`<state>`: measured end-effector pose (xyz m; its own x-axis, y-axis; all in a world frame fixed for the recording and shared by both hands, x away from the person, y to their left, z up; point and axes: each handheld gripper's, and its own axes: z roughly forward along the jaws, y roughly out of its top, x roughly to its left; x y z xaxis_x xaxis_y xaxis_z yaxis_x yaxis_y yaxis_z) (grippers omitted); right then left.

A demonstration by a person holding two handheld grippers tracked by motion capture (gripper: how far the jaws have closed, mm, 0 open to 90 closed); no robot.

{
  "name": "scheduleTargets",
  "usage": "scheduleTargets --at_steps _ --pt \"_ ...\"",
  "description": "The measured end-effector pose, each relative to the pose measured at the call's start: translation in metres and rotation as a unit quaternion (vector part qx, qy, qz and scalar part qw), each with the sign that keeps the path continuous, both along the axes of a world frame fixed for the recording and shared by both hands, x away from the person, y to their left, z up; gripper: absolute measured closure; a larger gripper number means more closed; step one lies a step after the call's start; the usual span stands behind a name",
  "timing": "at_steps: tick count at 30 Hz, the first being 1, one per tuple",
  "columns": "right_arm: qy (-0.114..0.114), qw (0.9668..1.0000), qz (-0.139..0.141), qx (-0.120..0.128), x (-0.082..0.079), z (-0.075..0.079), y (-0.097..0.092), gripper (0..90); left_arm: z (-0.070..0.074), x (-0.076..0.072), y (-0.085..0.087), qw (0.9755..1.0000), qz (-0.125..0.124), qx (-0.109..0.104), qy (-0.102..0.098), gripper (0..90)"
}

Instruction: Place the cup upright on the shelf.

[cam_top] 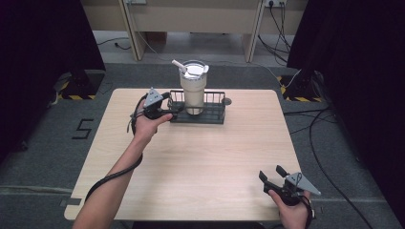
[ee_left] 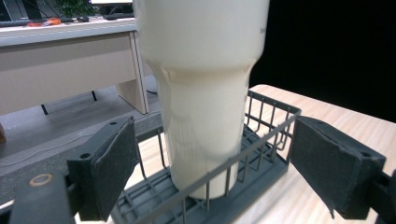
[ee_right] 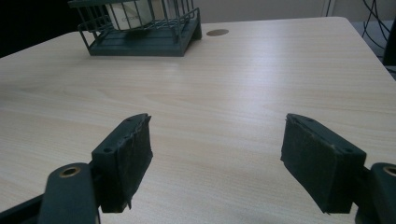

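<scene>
A tall cream tumbler with a lid and a white straw stands upright in a dark wire basket at the far middle of the table. My left gripper is open at the basket's left end. In the left gripper view the tumbler and the basket's wire wall lie between and beyond the spread jaws. My right gripper is open near the table's front right corner, low over bare wood, with nothing between its pads. The basket is far off in the right gripper view.
The light wood table has a round cable hole just right of the basket. Beige desks stand beyond the table, black curtains hang at both sides, and cables run over the grey floor at the right.
</scene>
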<state>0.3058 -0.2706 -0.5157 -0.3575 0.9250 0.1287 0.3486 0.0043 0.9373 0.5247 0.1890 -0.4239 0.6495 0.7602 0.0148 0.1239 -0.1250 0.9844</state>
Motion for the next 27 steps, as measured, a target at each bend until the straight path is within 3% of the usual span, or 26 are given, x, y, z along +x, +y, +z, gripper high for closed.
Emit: scheduleTargets --at_steps 9,27 --pt "0.001 1.0 0.0 -0.001 0.0 0.0 0.0 24.6 -0.007 -0.021 0.022 1.0 0.005 0.001 0.004 14.5" --pt "0.002 1.0 -0.002 -0.001 0.0 0.0 0.0 24.6 -0.017 -0.056 0.051 0.9998 0.019 -0.002 0.001 14.5"
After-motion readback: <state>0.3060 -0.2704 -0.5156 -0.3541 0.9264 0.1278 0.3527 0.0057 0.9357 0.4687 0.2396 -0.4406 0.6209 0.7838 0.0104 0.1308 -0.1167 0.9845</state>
